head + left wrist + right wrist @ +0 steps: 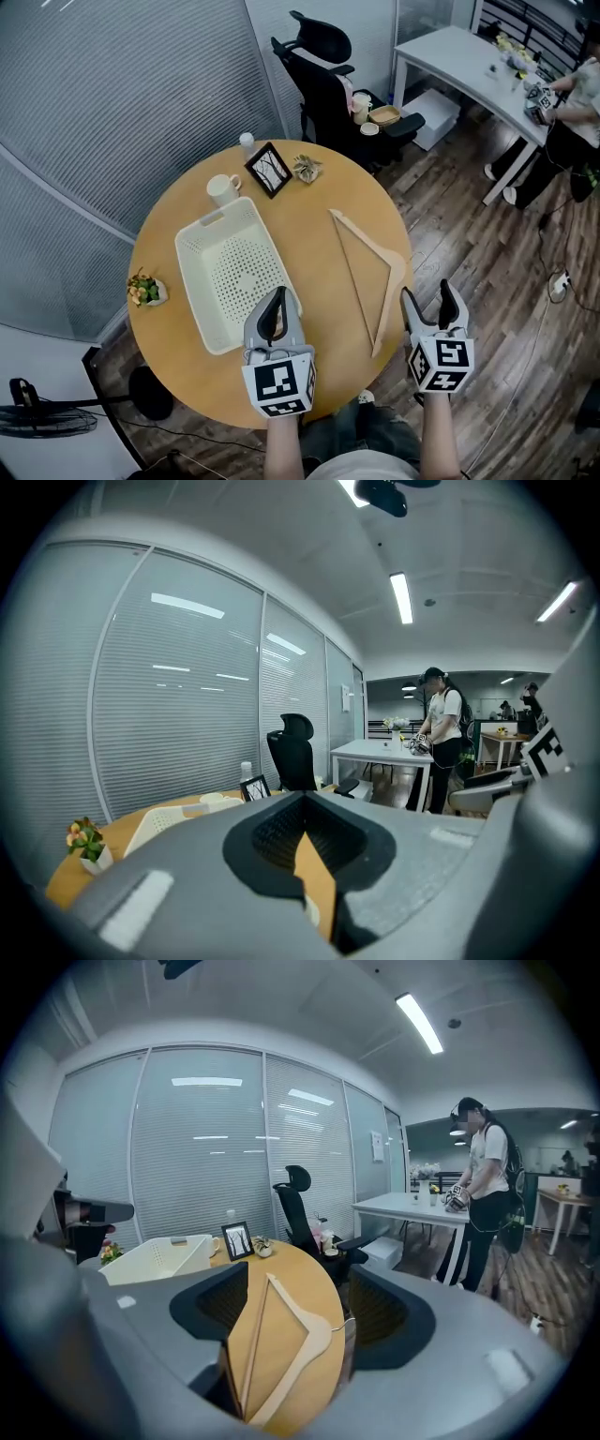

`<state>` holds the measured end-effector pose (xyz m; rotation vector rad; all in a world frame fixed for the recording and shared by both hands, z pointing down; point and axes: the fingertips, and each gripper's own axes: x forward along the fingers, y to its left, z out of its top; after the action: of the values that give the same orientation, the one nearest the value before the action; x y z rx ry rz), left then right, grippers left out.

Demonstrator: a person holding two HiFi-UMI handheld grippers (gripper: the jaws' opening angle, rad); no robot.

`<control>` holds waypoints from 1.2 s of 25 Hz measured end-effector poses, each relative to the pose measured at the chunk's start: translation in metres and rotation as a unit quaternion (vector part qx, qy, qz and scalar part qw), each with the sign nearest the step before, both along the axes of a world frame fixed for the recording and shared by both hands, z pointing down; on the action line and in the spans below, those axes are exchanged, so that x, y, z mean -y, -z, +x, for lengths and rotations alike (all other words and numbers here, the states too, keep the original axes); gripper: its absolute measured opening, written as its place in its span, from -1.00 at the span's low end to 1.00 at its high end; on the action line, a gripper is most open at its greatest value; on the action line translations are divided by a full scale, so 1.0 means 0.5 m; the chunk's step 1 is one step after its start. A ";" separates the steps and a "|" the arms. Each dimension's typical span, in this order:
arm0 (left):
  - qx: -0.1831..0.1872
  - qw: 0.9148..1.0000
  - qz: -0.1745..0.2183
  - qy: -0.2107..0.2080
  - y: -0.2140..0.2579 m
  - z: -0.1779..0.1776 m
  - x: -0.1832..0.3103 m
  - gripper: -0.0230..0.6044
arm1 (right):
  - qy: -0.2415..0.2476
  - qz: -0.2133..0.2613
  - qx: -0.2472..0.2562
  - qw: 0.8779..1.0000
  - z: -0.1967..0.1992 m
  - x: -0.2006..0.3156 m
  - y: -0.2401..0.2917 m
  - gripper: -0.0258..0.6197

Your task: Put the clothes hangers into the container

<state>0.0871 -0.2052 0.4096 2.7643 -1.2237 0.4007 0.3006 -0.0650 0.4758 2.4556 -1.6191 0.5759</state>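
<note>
Wooden clothes hanger (392, 286) — judged light, stiff, smooth; take its thick shoulder. Jaws: right gripper (427, 292) wide, empty — left gripper (276, 298) closed.

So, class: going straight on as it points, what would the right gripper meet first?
Probably the pale wooden triangular clothes hanger on the round wooden table: it lies straight ahead of the right gripper's open jaws, though depth is uncertain.
</note>
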 end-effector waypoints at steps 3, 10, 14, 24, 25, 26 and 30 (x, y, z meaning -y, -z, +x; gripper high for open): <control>0.004 1.000 -0.012 -0.003 -0.023 0.006 0.016 -0.93 | -0.003 -0.016 0.009 1.000 -0.001 0.010 -0.029 0.16; 0.009 0.999 -0.034 -0.015 -0.061 0.027 0.035 -0.93 | -0.003 -0.064 0.032 0.997 -0.010 0.023 -0.108 0.14; 0.016 0.999 -0.046 -0.019 -0.085 0.039 0.044 -0.93 | -0.003 -0.084 0.045 0.995 -0.015 0.029 -0.150 0.14; 0.028 0.997 -0.069 -0.024 -0.119 0.059 0.052 -0.93 | -0.007 -0.135 0.107 0.985 -0.031 0.017 -0.254 0.10; 0.029 0.997 -0.069 -0.025 -0.120 0.061 0.053 -0.93 | -0.006 -0.142 0.112 0.983 -0.033 0.017 -0.263 0.10; 0.029 0.997 -0.070 -0.026 -0.120 0.064 0.054 -0.93 | -0.006 -0.149 0.116 0.982 -0.034 0.018 -0.273 0.09; 0.030 0.997 -0.068 -0.032 -0.119 0.072 0.058 -0.93 | -0.021 -0.166 0.139 0.976 -0.033 0.024 -0.305 0.04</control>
<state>0.1231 -0.2343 0.4689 2.6986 -1.0773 0.5543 0.2843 -0.0768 0.6285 2.2426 -1.4169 1.1404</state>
